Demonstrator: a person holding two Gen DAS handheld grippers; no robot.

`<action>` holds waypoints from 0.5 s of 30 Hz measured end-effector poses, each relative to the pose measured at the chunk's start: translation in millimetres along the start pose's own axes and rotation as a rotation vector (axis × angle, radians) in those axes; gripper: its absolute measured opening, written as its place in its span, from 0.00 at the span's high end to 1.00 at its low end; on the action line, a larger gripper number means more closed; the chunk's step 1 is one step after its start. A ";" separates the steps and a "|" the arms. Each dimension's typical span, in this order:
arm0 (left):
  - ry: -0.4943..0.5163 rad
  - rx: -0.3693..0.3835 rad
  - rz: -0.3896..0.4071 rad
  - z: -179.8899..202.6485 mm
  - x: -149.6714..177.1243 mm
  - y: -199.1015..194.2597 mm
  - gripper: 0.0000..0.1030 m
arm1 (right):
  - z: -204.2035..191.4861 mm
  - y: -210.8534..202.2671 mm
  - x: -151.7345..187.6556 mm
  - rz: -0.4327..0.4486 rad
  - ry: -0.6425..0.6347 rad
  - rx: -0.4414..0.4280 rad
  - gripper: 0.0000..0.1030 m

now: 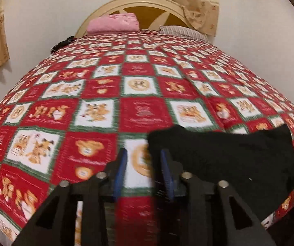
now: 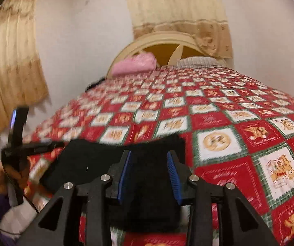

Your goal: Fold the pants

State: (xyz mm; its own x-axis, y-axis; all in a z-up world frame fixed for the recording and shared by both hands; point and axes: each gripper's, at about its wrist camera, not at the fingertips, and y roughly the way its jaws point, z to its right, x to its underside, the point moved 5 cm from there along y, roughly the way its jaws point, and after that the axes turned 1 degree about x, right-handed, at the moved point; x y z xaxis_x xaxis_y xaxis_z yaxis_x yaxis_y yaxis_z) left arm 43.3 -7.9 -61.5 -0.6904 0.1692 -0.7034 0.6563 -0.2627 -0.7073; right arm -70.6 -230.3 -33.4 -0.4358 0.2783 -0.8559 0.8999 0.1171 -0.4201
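On the bed, a folded pair of black pants [image 1: 224, 155] is seen lying on the red, white and green quilt [image 1: 110, 94] near its front edge. The left gripper [image 1: 144, 172] is held wide open above the quilt, just beside the left edge of the pants, with nothing gripped. The right gripper [image 2: 149, 172] is likewise spread wide over the pants [image 2: 114, 164], empty. A pink pillow [image 1: 113, 23] is set against the headboard [image 1: 147, 3].
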 end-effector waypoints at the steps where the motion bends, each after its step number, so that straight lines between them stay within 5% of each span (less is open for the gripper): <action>1: 0.017 -0.013 0.002 6.0 2.9 -1.7 0.63 | -4.1 3.3 6.0 -0.019 -0.003 -0.008 0.63; 10: 0.073 -0.074 0.014 14.3 16.7 -13.3 0.56 | -0.7 1.0 32.7 -0.105 0.018 0.083 0.63; 15: 0.056 -0.108 0.023 6.7 28.5 -30.2 0.50 | -9.2 -21.0 23.4 -0.029 0.031 0.103 0.63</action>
State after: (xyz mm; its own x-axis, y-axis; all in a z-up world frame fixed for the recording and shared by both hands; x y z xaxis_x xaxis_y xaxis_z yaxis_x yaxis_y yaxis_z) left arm 1.7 -1.5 -59.7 -0.6588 0.2180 -0.7201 0.7026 -0.1640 -0.6924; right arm -99.6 -217.5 -41.9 -0.4592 0.3060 -0.8340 0.8798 0.0273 -0.4745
